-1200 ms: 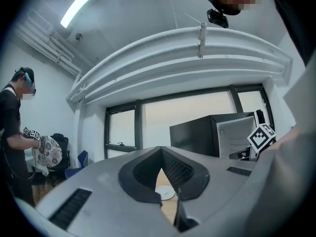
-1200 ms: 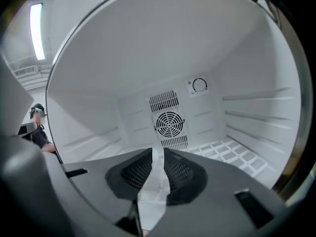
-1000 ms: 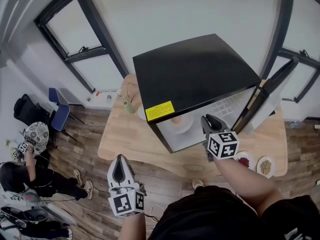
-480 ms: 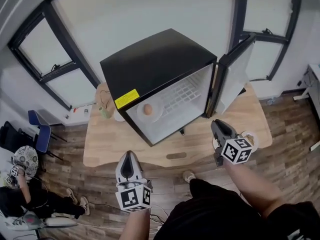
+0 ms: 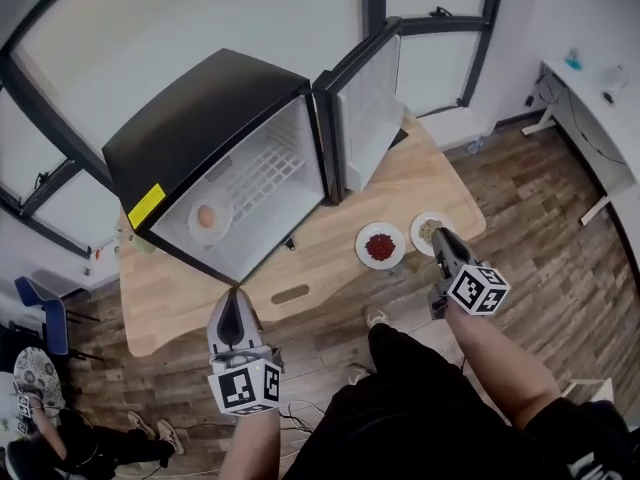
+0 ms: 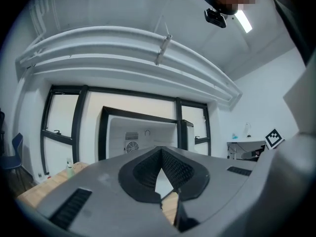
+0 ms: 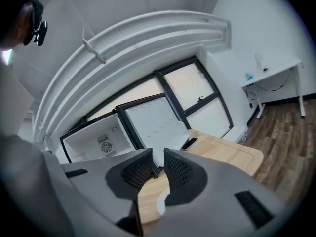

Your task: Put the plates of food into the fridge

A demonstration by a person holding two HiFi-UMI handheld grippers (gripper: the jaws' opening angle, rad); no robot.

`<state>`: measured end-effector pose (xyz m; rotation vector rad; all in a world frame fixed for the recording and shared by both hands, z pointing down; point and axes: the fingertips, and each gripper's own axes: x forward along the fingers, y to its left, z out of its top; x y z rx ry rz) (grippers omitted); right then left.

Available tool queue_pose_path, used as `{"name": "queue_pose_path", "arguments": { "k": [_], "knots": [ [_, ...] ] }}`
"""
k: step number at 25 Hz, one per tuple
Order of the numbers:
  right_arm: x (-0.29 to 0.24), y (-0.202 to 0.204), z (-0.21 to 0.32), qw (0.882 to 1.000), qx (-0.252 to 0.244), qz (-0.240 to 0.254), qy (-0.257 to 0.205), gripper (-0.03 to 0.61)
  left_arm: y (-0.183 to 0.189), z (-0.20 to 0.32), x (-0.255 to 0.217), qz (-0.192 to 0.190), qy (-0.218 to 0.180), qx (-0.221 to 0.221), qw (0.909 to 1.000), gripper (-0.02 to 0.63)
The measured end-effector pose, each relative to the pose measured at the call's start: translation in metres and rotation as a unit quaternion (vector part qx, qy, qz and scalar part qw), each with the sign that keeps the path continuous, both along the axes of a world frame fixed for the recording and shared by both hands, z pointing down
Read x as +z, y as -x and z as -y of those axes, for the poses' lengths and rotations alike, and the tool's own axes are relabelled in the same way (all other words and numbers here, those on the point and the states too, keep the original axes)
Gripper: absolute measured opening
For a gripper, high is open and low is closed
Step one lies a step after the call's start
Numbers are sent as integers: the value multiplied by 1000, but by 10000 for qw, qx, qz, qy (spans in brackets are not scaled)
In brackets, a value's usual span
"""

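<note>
The black fridge (image 5: 200, 128) stands on the wooden table (image 5: 430, 183) with its door (image 5: 365, 108) swung wide. A white plate with a round tan food (image 5: 206, 218) lies on its shelf. Two plates sit on the table's right end, one with red food (image 5: 380, 246) and one with beige food (image 5: 428, 230). My right gripper (image 5: 441, 235) hovers at the beige plate's near edge, jaws slightly apart and empty; in the right gripper view (image 7: 158, 168) a white plate rim (image 7: 159, 204) shows below them. My left gripper (image 5: 233, 299) hangs off the table's front edge, shut and empty, facing the fridge (image 6: 143, 132).
A small green bottle (image 6: 69, 166) stands at the table's left end beside the fridge. A dark flat object (image 7: 190, 143) lies on the table by the door. A white desk (image 5: 590, 83) stands at the far right and a blue chair (image 5: 40, 313) at the left.
My right gripper has drawn back out of the fridge and come right to the two plates. The head view has swung right, so the fridge now sits left. The tan-food plate stays inside.
</note>
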<state>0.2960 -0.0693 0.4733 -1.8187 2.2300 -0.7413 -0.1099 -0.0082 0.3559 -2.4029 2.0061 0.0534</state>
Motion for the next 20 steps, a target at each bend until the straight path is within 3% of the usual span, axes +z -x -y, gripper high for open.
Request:
{"name": "queue_pose_path", "arguments": {
  "k": [5, 11, 20],
  "knots": [
    [34, -50, -21, 9979, 472, 264, 342, 74, -31, 13, -4, 121, -129, 229, 9996, 5],
    [96, -106, -32, 9880, 1071, 871, 691, 74, -77, 41, 5, 330, 7, 567, 9978, 5],
    [172, -124, -22, 9746, 1319, 1151, 1399, 100, -98, 69, 19, 673, 304, 497, 9960, 5]
  ]
}}
